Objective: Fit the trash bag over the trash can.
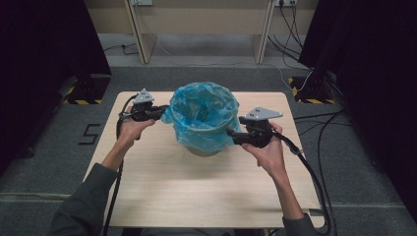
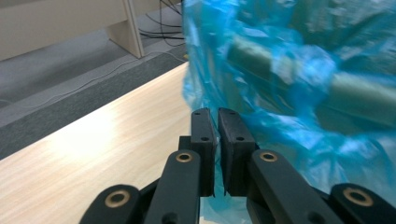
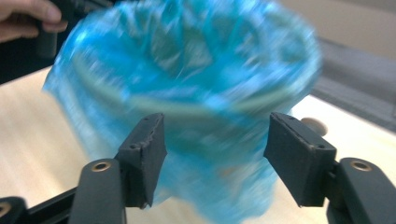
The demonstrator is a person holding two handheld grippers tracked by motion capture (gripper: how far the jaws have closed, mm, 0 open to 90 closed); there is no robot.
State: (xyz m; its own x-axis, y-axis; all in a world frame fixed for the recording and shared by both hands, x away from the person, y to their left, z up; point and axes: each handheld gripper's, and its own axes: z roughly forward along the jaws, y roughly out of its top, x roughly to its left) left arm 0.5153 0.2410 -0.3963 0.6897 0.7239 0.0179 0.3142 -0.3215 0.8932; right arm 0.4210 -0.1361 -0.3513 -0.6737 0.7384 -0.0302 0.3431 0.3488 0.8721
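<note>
One wooden counter [image 1: 162, 187] carries the whole arrangement, set on grey carpet between dark curtains. Standing upright near its far middle is a pale green bin [image 1: 202, 149], lined with a thin blue plastic bag [image 1: 201, 115] whose mouth is folded out over the rim and hangs down the outer wall (the bin's base peeps out below the hem). In the left gripper view the green rim shows through the film, and the bag's skirt reaches down toward the counter.

Left hand-held gripper [image 1: 161, 112]: held level at the bag's left side, at the height of the folded-over edge. Its jaws stand nearly together, with a thin slit between the pads; blue film lies just beyond and below the tips, but whether any of it is pinched cannot be told.

Right hand-held gripper [image 1: 231, 133]: held level at the bag's right side, lower on the hanging skirt. Its jaws stand moderately wide, and the pads [image 3: 144, 154] are clear of the plastic, which lies blurred beyond the gap.

Cables trail from both tools toward the near edge of the counter.
</note>
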